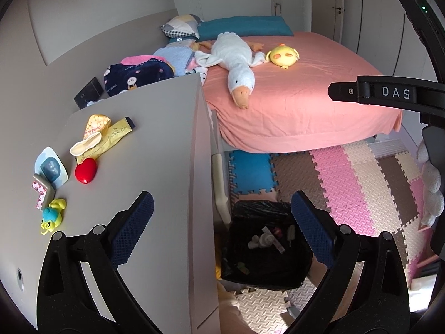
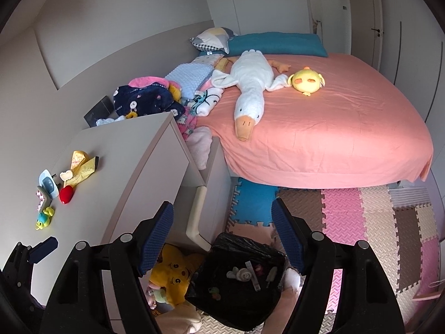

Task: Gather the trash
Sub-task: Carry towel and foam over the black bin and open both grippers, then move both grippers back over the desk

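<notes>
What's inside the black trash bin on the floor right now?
The trash bin, lined with a black bag, holds a crumpled white wad, a flat white strip, and small colourful scraps. The bag's folds hide anything deeper.

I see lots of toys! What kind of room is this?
Most likely a child's bedroom. There is a bed with a pink sheet, a big white goose plush lying on it, and coloured foam puzzle mats on the floor. A black-lined trash bin stands beside the cabinet.
</notes>
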The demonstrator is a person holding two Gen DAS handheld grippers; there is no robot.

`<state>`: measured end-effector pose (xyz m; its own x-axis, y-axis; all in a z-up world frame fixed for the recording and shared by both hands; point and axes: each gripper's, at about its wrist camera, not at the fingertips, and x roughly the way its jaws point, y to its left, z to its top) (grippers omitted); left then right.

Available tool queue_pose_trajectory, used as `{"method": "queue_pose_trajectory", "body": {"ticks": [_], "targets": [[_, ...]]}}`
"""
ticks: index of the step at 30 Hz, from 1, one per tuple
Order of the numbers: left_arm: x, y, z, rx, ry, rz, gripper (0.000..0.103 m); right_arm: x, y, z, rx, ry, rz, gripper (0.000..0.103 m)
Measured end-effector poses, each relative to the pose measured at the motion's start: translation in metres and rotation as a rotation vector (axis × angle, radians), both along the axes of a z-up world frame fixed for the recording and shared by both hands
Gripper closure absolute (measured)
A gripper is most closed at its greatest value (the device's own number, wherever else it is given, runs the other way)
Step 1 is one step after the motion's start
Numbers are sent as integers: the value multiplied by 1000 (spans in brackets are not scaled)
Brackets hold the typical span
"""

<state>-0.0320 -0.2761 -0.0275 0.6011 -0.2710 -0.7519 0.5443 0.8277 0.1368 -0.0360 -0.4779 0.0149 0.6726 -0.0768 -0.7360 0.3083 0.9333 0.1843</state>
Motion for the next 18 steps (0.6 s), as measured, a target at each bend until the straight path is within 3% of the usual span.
{"method": "queue_pose_trajectory", "body": {"ticks": [18], "targets": [[20, 70, -4, -5, 8, 139, 7, 39, 77, -15, 41, 16, 171, 30]]}}
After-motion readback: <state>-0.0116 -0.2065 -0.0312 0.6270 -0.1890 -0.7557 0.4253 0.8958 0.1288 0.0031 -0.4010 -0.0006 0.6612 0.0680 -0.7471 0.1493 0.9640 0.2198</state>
